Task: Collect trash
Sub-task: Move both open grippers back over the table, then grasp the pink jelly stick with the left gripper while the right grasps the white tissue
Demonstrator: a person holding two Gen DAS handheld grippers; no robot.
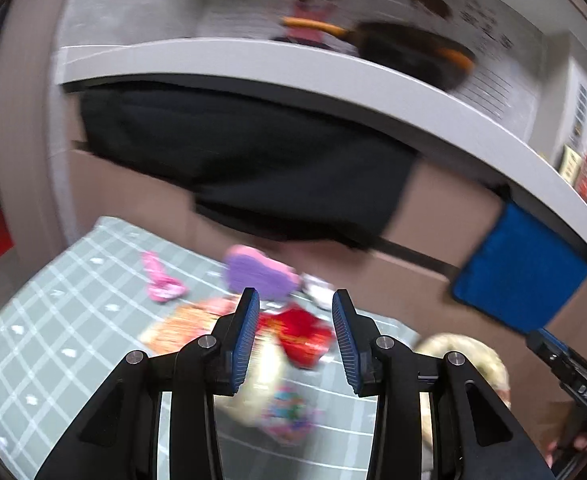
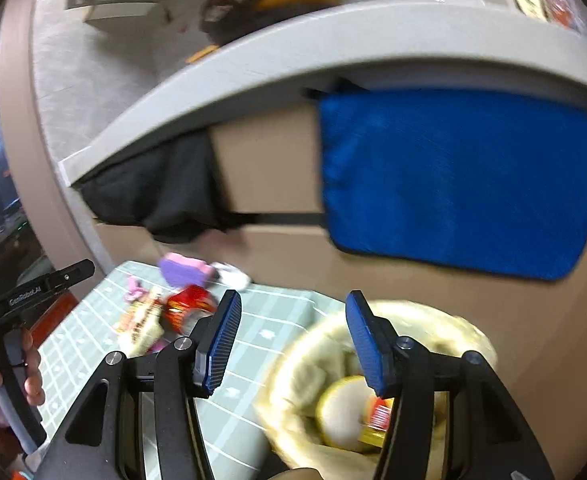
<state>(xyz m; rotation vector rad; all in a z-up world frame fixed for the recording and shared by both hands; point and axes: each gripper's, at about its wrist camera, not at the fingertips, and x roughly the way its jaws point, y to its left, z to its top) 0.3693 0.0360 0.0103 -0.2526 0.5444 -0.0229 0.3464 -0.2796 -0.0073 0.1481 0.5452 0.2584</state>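
1. The counter (image 2: 277, 56) curves across the top of both views, and its pale front edge overhangs the brown cabinet front (image 2: 269, 168) below.
2. A blue cloth (image 2: 461, 180) and a black cloth (image 1: 245, 160) hang from that edge, well apart, with bare cabinet between them.
3. The green checked mat (image 1: 61, 320) lies on the floor against the cabinet; its near left part is open.
4. The basket (image 2: 445, 320) sits at the mat's right edge, holding a yellow-rimmed round lid (image 2: 341, 408) and a red-and-yellow wrapper (image 2: 377, 420).
5. The trash lies grouped at the far end of the mat: a purple sponge (image 1: 253, 272), a red packet (image 1: 301, 332), an orange packet (image 1: 181, 320), a pink scrap (image 1: 161, 280).
6. The left gripper (image 1: 295, 334) stands moderately wide, empty, above the red packet.
7. The right gripper (image 2: 293, 344) stands wide, empty, over the basket's rim.
8. Print on the packets is too blurred to read.
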